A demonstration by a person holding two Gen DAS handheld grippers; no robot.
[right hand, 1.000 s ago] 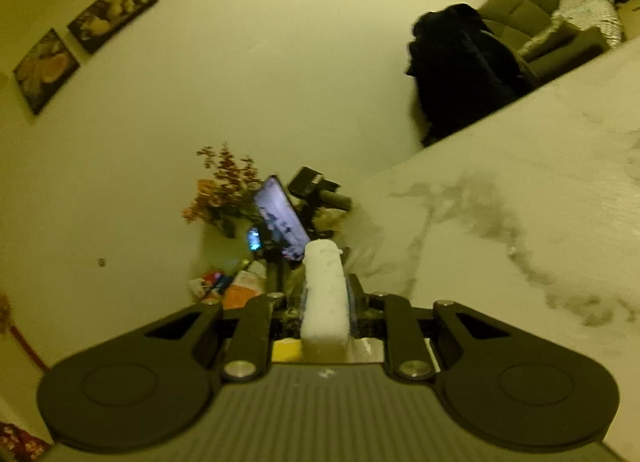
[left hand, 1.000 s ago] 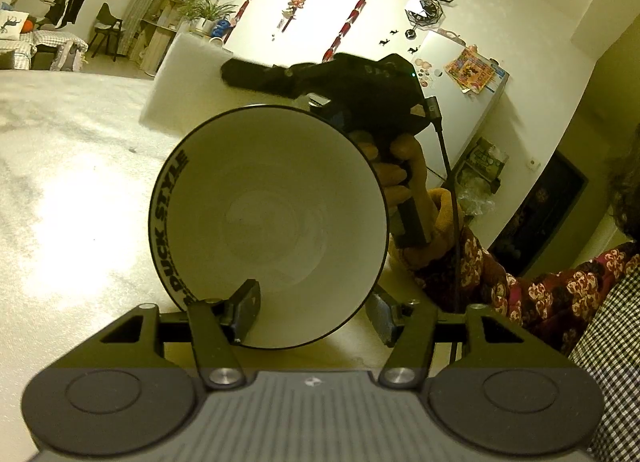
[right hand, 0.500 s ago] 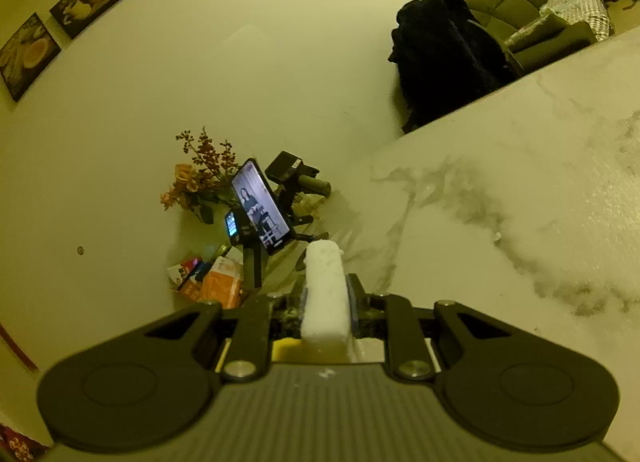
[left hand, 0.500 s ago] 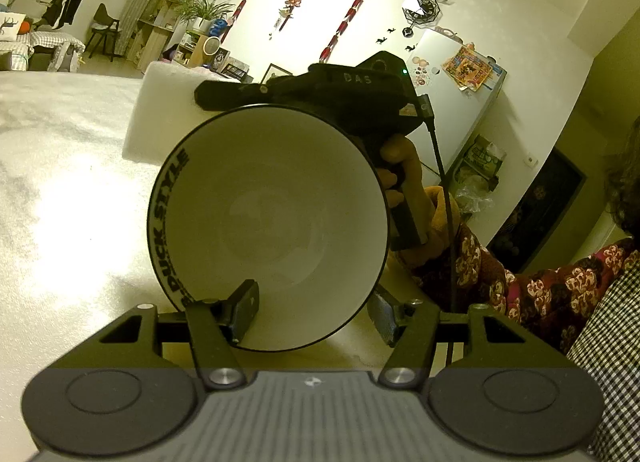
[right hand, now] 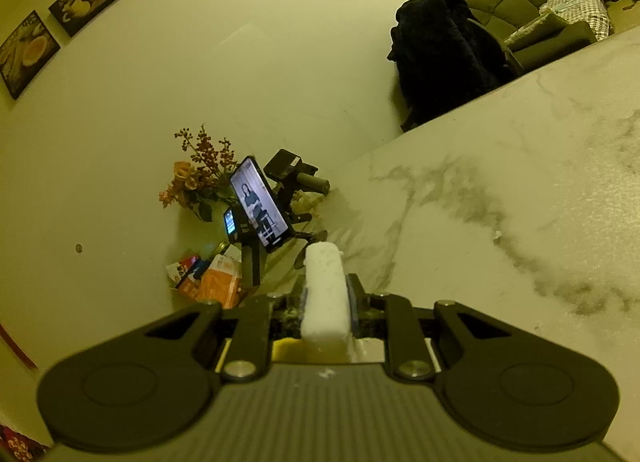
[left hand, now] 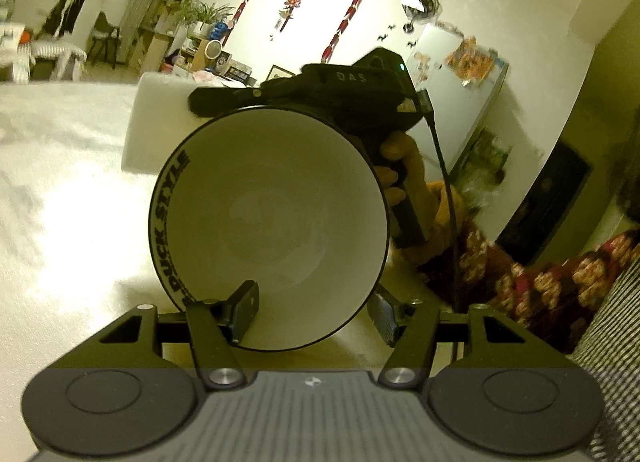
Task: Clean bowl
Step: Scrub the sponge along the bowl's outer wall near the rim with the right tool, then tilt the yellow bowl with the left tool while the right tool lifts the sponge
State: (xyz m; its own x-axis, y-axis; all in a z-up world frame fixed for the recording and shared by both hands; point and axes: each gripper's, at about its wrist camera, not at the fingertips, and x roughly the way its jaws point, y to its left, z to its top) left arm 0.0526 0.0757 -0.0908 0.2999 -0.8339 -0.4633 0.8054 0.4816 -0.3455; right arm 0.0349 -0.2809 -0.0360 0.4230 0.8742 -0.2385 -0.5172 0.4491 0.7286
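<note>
**Bowl gripped on edge, sponge pinched tight**

In the left wrist view our left tongs stand wide, clamped on the white bowl: one finger sits inside the bowl at its 7 o'clock rim, the other presses the outer wall at 5 o'clock. The bowl is tipped on edge, its hollow facing the camera, and "DUCK STYLE" runs down the outside at 9 o'clock. Behind the rim at 1 o'clock we see the right tongs in a hand. In the right wrist view those tongs are closed almost fully on a white sponge that sticks out forward, above the marbled desk; a phone on a stand lies at 11 o'clock
</note>
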